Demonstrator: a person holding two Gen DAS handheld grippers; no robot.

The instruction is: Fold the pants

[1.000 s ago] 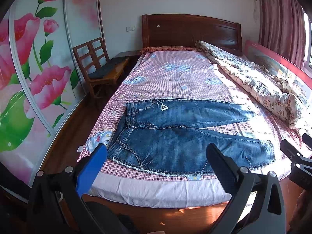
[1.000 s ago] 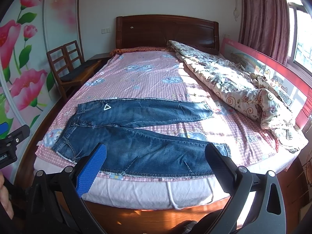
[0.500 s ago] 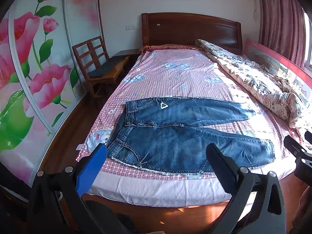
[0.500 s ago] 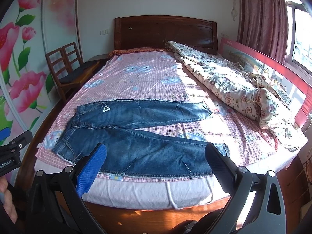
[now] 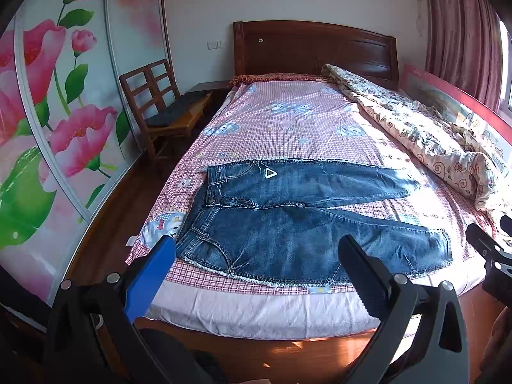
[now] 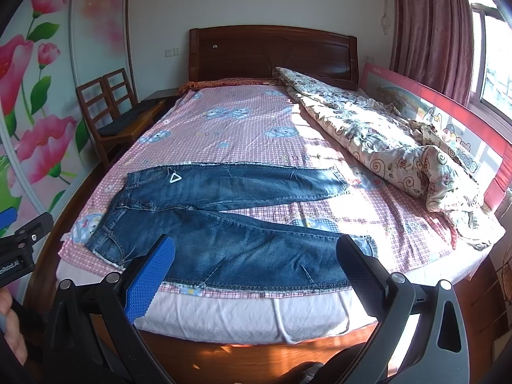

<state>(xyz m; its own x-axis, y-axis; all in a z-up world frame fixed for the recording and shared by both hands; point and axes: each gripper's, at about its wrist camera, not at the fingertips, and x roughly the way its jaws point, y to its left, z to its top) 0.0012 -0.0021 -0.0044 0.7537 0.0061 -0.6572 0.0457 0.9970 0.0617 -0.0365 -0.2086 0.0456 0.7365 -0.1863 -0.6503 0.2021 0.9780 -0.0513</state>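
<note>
Jeans spread flat on bed, quilt beyond them, left gripper and right gripper before the bed, jaws wide apart, empty

Blue jeans lie flat across the foot of the bed, waistband at the left, legs spread slightly apart and running to the right over the pink checked sheet. The right claw hangs above the bed's near edge with its jaws wide apart and nothing between them. A rumpled floral quilt lies along the bed's right side, a wooden chair stands at the left, and the left claw shows at the left edge.
</note>
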